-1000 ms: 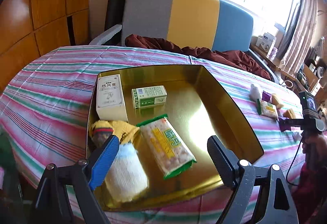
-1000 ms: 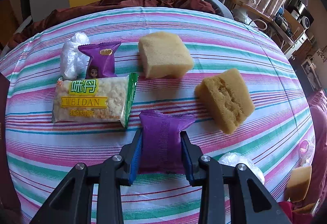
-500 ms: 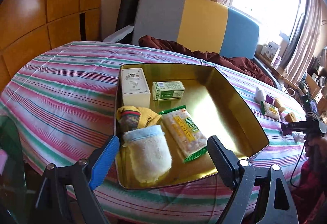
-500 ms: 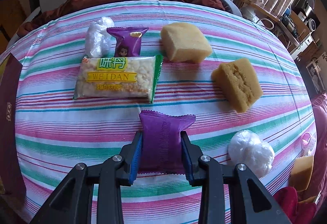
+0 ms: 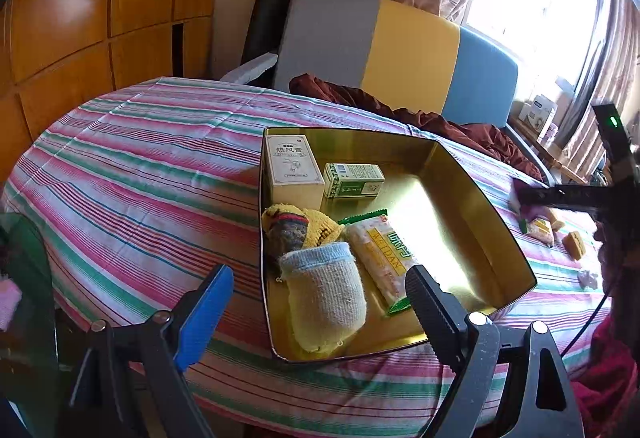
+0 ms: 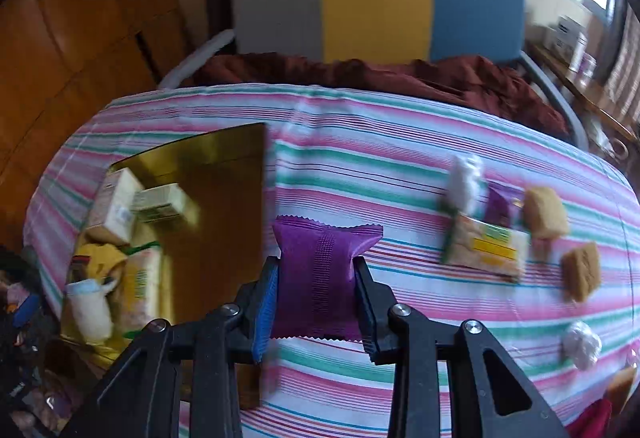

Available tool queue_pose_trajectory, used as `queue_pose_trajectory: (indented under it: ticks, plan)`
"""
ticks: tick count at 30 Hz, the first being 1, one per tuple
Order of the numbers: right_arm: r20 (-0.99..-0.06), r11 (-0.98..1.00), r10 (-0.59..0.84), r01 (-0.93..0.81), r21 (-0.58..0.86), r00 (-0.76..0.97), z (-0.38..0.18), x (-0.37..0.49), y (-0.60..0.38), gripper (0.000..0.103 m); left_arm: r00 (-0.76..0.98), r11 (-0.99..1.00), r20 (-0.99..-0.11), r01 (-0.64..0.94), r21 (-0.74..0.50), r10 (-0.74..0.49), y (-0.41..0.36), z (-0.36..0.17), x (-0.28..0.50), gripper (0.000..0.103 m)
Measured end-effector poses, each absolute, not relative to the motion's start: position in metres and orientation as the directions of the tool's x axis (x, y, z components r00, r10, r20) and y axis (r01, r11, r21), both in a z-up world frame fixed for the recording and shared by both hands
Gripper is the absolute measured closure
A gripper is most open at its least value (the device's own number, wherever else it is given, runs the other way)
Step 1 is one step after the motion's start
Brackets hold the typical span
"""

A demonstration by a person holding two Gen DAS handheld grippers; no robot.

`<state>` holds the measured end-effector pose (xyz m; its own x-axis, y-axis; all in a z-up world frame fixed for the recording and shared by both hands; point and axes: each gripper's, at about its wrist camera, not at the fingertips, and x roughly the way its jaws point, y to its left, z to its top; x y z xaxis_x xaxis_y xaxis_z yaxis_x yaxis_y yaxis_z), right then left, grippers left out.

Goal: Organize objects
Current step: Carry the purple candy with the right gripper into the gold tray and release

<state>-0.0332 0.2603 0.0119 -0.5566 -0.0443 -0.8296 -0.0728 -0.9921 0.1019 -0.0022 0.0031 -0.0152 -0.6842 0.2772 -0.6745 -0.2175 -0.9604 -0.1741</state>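
Observation:
My right gripper (image 6: 316,300) is shut on a purple snack packet (image 6: 320,270) and holds it above the striped cloth, just right of the gold tray (image 6: 224,198). The tray (image 5: 472,174) holds a white box (image 5: 292,162), a green box (image 5: 354,180), a Weidan rice-cracker pack (image 5: 384,258), a yellow cloth (image 5: 312,230) and a pale sock (image 5: 324,290). My left gripper (image 5: 320,310) is open and empty, raised at the tray's near edge. The right gripper also shows in the left wrist view (image 5: 560,196), beyond the tray's right wall.
On the cloth to the right lie a second Weidan pack (image 6: 488,246), a purple packet (image 6: 502,204), two sponge cakes (image 6: 546,212) (image 6: 582,270) and white wrapped balls (image 6: 464,178) (image 6: 582,344). A grey, yellow and blue sofa (image 5: 400,54) stands behind the table.
My right gripper lifted the purple packet and swung left toward the gold tray. My left gripper pulled back and to the left, away from the tray.

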Motion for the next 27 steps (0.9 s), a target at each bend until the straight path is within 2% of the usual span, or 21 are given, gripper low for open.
queue_pose_trajectory:
  ticks: [5,12,15,19,27]
  plan:
    - [-0.849,-0.987,-0.159,0.068,0.145,-0.505,-0.003,-0.075,0.178,0.068,-0.678,-0.961,-0.682,-0.204,-0.185,0.275,-0.004,-0.02,-0.003,0.014]
    - [-0.87,-0.973,-0.23,0.121,0.197,-0.436,-0.028,-0.115,0.118,0.068,-0.667,-0.961,-0.691,-0.183,-0.209,0.277,-0.015,-0.027,-0.007,0.014]
    - [-0.875,-0.964,-0.267,0.121,0.238,-0.404,-0.039,-0.125,0.106,0.067,-0.661,-0.961,-0.697,-0.177,-0.214,0.278,-0.016,-0.03,-0.009,0.014]
    - [-0.86,-0.941,-0.336,0.114,0.317,-0.383,-0.047,-0.128,0.105,0.055,-0.655,-0.961,-0.703,-0.171,-0.219,0.277,-0.017,-0.033,-0.01,0.013]
    - [-0.846,-0.938,-0.342,0.105,0.329,-0.409,-0.043,-0.104,0.124,0.055,-0.659,-0.965,-0.705,-0.176,-0.197,0.264,-0.011,-0.03,-0.008,0.012]
